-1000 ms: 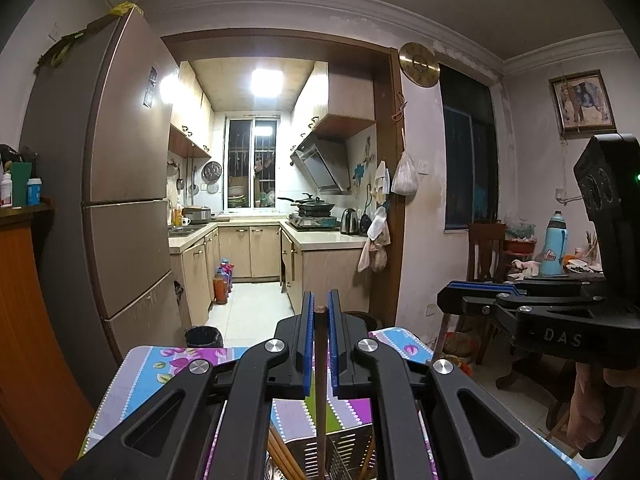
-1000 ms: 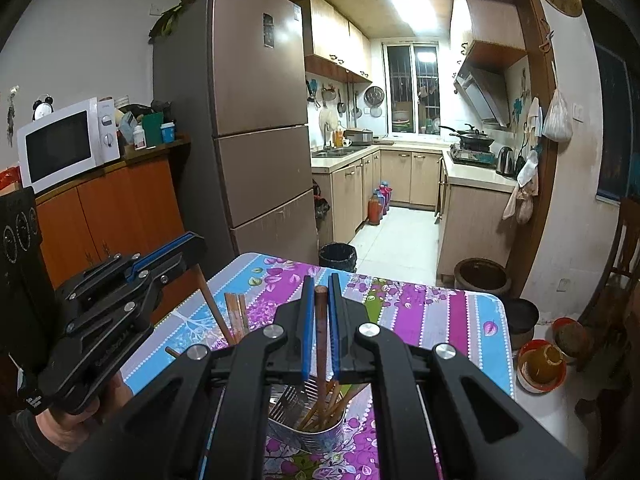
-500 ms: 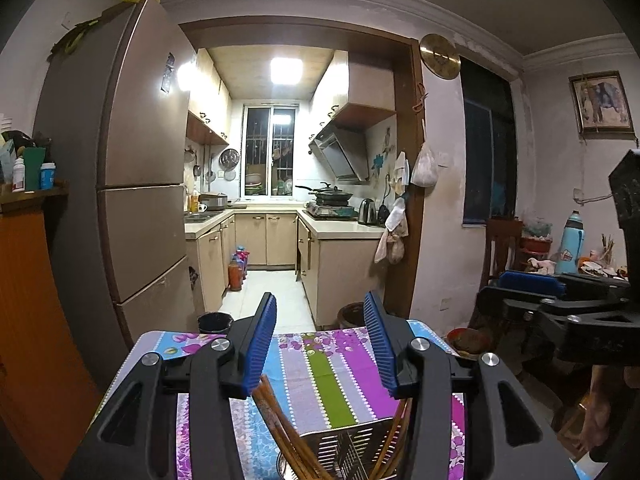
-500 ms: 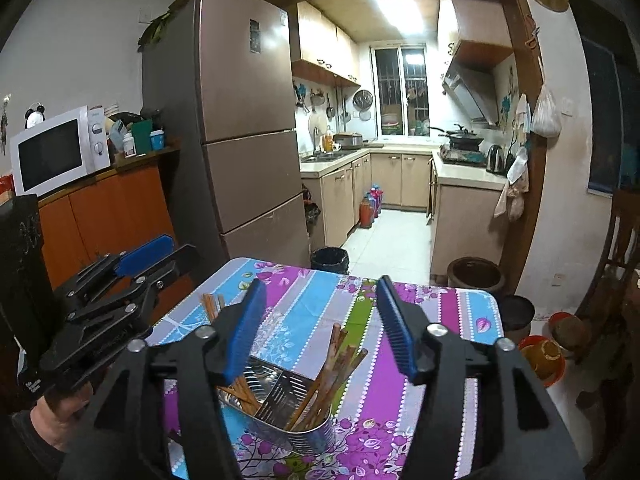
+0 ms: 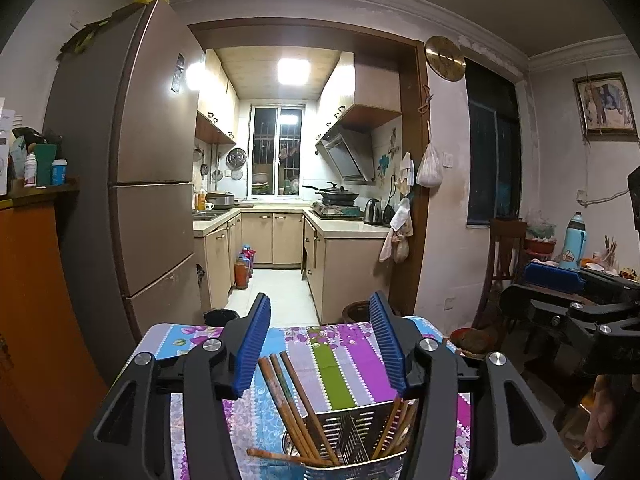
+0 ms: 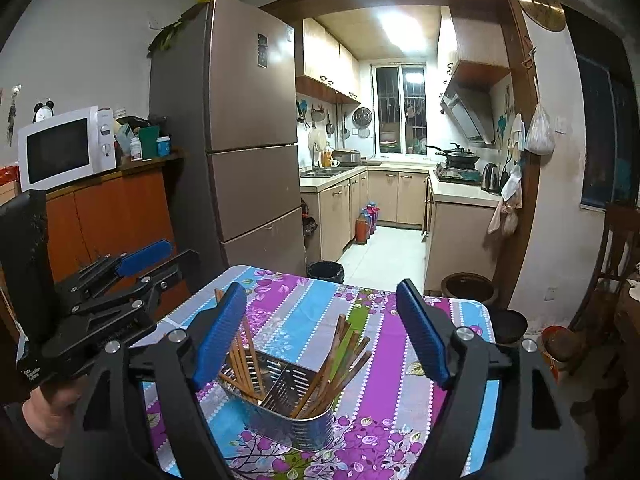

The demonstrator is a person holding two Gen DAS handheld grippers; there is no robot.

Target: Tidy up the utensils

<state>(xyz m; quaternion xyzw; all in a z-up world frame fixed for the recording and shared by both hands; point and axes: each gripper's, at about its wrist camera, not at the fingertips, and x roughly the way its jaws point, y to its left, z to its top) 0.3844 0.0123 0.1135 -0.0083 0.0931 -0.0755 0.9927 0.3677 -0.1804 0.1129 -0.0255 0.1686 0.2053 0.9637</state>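
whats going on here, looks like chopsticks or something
A person holds a gripper in each hand over a metal utensil holder on a floral tablecloth. Wooden chopsticks stand in both compartments. The left gripper and right gripper are both open and empty, hovering above the holder. One chopstick lies across the holder's rim.

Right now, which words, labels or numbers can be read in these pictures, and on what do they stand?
None reads with certainty.
White print on the black left gripper: three tiny lines, blurred.
Sticker on the brown refrigerator: too small.
Label on the white bottle: blurred.
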